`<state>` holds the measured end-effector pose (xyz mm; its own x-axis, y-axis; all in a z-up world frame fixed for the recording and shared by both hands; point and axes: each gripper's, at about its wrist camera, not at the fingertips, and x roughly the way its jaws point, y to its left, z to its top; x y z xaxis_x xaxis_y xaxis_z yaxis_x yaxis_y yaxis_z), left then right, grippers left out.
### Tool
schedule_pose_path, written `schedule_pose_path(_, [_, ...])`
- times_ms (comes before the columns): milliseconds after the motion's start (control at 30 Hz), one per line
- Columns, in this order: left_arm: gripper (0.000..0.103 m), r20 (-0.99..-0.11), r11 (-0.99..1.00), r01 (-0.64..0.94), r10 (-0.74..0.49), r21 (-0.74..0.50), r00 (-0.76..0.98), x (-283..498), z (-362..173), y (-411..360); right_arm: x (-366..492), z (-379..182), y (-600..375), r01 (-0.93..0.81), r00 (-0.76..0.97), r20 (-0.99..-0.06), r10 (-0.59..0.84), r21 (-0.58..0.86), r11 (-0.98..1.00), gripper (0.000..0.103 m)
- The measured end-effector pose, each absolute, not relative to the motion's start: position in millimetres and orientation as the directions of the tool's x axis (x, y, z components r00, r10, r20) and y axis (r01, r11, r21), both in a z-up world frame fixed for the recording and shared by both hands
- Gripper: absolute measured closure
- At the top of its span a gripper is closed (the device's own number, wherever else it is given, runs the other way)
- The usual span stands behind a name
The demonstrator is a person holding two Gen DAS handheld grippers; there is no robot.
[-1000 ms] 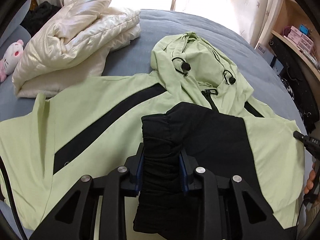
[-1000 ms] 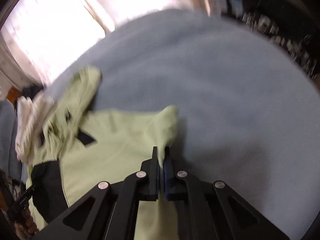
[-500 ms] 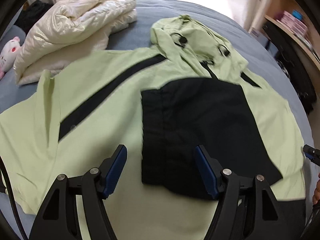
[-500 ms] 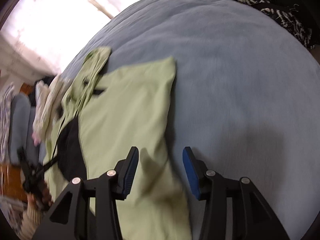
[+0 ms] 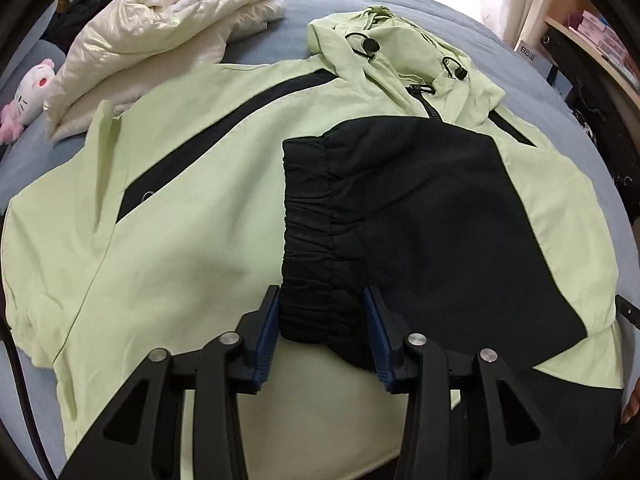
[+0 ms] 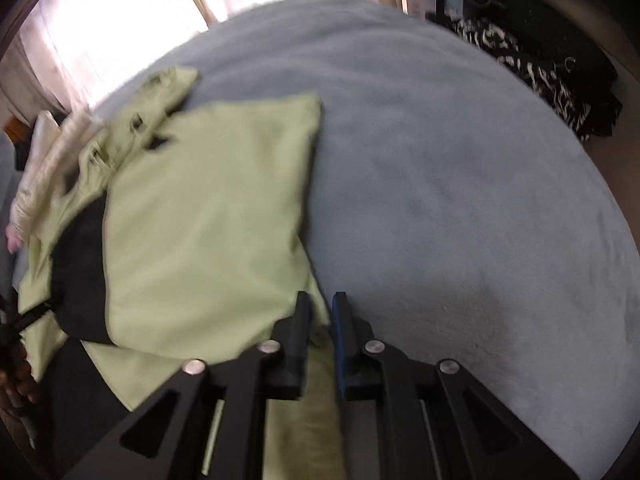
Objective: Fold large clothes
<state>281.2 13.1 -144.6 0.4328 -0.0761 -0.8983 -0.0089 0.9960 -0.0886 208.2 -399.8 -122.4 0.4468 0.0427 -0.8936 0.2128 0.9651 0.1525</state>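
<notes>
Left wrist view: a pink-and-white plush toy [image 5: 30,94] lies at the far left edge, left of the jacket. A folded white padded coat [image 5: 160,24] rests on the bed [image 5: 304,20] just beyond the jacket's left shoulder. The light green jacket [image 5: 180,208] lies spread flat on the bed, hood [image 5: 384,40] pointing away from the camera, a black stripe crossing its left chest. Its black sleeve [image 5: 420,220] is folded across the jacket front, with the gathered cuff [image 5: 308,272] nearest the camera. The left gripper [image 5: 322,322] straddles this cuff; its jaws are closing, the cuff stands between the blue pads, and whether the pads already press on it cannot be told. A shelf [image 5: 592,44] with boxes stands to the right of the jacket, beyond the bed.

Right wrist view, blurred: the jacket [image 6: 208,216] covers the left part of the bed [image 6: 460,160]. The right gripper [image 6: 320,320] sits at the jacket's right edge; its jaws are closing and stand narrowly apart, with green fabric between them. A black-and-white patterned garment [image 6: 540,68] lies beyond the bed, right of the jacket.
</notes>
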Motion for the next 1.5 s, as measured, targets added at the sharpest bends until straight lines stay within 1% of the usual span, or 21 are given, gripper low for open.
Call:
schedule_pose_path(33, [0.044, -0.900, 0.996, -0.026, -0.063, -0.082, 0.431, 280, -141, 14, 205, -119, -402, 0.223, 0.449, -0.892, 0.047, 0.163, 0.961, 0.086])
schedule_pose_path(100, [0.037, -0.885, 0.997, -0.046, -0.036, -0.065, 0.463, 274, -129, 16, 201, -107, -402, 0.258, 0.460, -0.888, 0.020, 0.155, 0.954, 0.084])
schedule_pose_path(133, [0.037, -0.874, 0.998, -0.044, -0.023, -0.051, 0.486, 271, -123, 15, 198, -100, -400, 0.260, 0.471, -0.882, 0.004, 0.144, 0.955, 0.084])
schedule_pose_path(200, [0.036, -0.849, 0.999, -0.024, -0.007, -0.023, 0.528, 263, -110, 11, 194, -86, -387, 0.237, 0.510, -0.859, -0.034, 0.103, 0.966, 0.084])
schedule_pose_path(267, [0.036, -0.830, 1.000, 0.000, -0.012, -0.015, 0.557, 259, -99, 5, 193, -75, -370, 0.189, 0.544, -0.839, -0.030, 0.088, 0.978, 0.084])
schedule_pose_path(467, [0.036, -0.796, 0.994, 0.104, -0.082, -0.023, 0.600, 257, -85, -43, 206, -70, -310, 0.057, 0.576, -0.812, 0.095, 0.156, 0.986, 0.084])
schedule_pose_path(567, [0.036, -0.800, 0.991, 0.125, -0.106, -0.039, 0.591, 267, -93, -65, 222, -81, -273, 0.006, 0.562, -0.815, 0.143, 0.177, 0.984, 0.084])
schedule_pose_path(700, [0.036, -0.826, 0.991, 0.107, -0.127, -0.081, 0.549, 279, -115, -78, 244, -106, -240, -0.026, 0.515, -0.835, 0.193, 0.210, 0.977, 0.084])
schedule_pose_path(767, [0.036, -0.834, 0.993, 0.097, -0.115, -0.074, 0.540, 284, -127, -81, 254, -119, -234, -0.032, 0.483, -0.853, 0.200, 0.211, 0.977, 0.084])
schedule_pose_path(833, [0.036, -0.851, 0.997, 0.075, -0.070, -0.036, 0.520, 293, -142, -82, 260, -131, -234, -0.033, 0.465, -0.864, 0.192, 0.200, 0.979, 0.084])
schedule_pose_path(933, [0.036, -0.851, 0.999, 0.030, -0.040, -0.028, 0.523, 301, -152, -66, 260, -133, -251, -0.008, 0.487, -0.860, 0.154, 0.172, 0.985, 0.084])
schedule_pose_path(967, [0.037, -0.848, 1.000, 0.009, -0.016, -0.014, 0.530, 302, -151, -58, 259, -131, -263, 0.019, 0.500, -0.857, 0.121, 0.151, 0.988, 0.084])
schedule_pose_path(1000, [0.045, -0.848, 1.000, 0.007, -0.013, -0.011, 0.529, 303, -151, -53, 258, -130, -275, 0.048, 0.510, -0.856, 0.088, 0.130, 0.990, 0.084])
schedule_pose_path(1033, [0.047, -0.850, 1.000, 0.016, -0.024, -0.018, 0.526, 303, -151, -47, 257, -129, -290, 0.085, 0.518, -0.854, 0.050, 0.109, 0.990, 0.085])
schedule_pose_path(1100, [0.049, -0.848, 0.999, 0.036, -0.039, -0.023, 0.529, 299, -149, -40, 250, -128, -324, 0.167, 0.527, -0.850, 0.000, 0.103, 0.981, 0.087])
schedule_pose_path(1167, [0.049, -0.848, 0.999, 0.050, -0.036, -0.012, 0.529, 294, -148, -38, 238, -126, -355, 0.213, 0.536, -0.844, 0.027, 0.167, 0.963, 0.088])
schedule_pose_path(1233, [0.049, -0.850, 0.999, 0.053, -0.031, -0.003, 0.526, 291, -147, -39, 228, -122, -369, 0.253, 0.539, -0.842, 0.009, 0.172, 0.952, 0.088])
schedule_pose_path(1300, [0.049, -0.849, 0.998, 0.056, -0.019, 0.012, 0.527, 287, -145, -42, 218, -119, -378, 0.267, 0.540, -0.841, 0.033, 0.209, 0.941, 0.084])
schedule_pose_path(1333, [0.049, -0.848, 0.998, 0.055, -0.011, 0.022, 0.530, 285, -144, -44, 214, -117, -379, 0.274, 0.540, -0.841, 0.041, 0.221, 0.936, 0.084])
schedule_pose_path(1433, [0.047, -0.843, 0.998, 0.052, 0.001, 0.035, 0.538, 277, -134, -47, 207, -114, -372, 0.283, 0.531, -0.847, 0.009, 0.187, 0.941, 0.083])
schedule_pose_path(1500, [0.046, -0.836, 0.999, 0.045, -0.005, 0.024, 0.549, 270, -126, -45, 204, -109, -365, 0.284, 0.525, -0.851, -0.007, 0.168, 0.944, 0.077])
